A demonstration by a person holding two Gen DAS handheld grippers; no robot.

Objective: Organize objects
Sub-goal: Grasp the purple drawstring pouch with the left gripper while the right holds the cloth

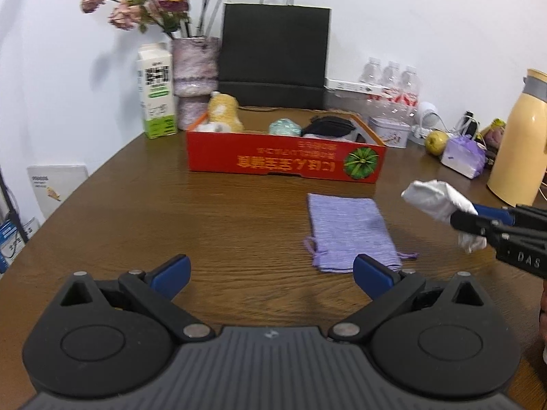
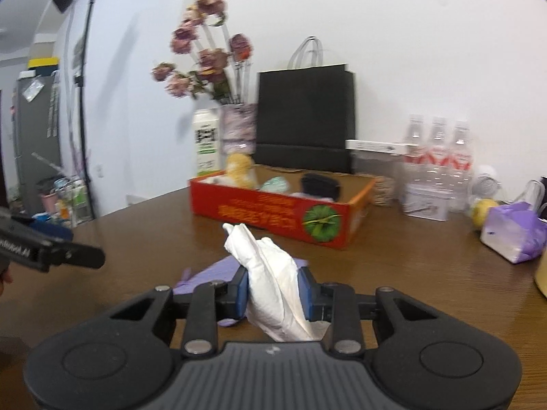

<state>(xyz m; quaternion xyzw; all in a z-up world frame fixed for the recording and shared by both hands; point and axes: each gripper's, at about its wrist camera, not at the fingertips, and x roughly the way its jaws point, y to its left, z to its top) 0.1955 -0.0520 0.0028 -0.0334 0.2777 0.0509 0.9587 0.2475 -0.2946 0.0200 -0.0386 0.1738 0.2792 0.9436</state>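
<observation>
a: right gripper (image 2: 275, 295): what did its blue pads do?
b: they were pressed onto a crumpled white tissue (image 2: 270, 273), which stood up between them and was held clear above the wooden table (image 1: 171, 212). seen from the left wrist view, the same tissue stuck out past both sides of the pads.
a: left gripper (image 1: 271, 273)?
b: its jaws were spread wide, with nothing between them; it hovered above the table, just short of a lilac drawstring pouch (image 1: 348, 235) lying flat on the wood.
a: where was the red cardboard box (image 1: 283, 159)?
b: beyond the pouch, open-topped, holding a yellow plush toy (image 1: 224, 111), a teal object (image 1: 283, 126) and a black pouch (image 1: 330, 124).
a: any legible writing?
b: the box front carried upside-down yellow characters beside a green pumpkin picture (image 1: 360, 162); too blurred to read. the right gripper's side showed the letters "das". the milk carton (image 1: 155, 90) had dark and green label print, unreadable.
</observation>
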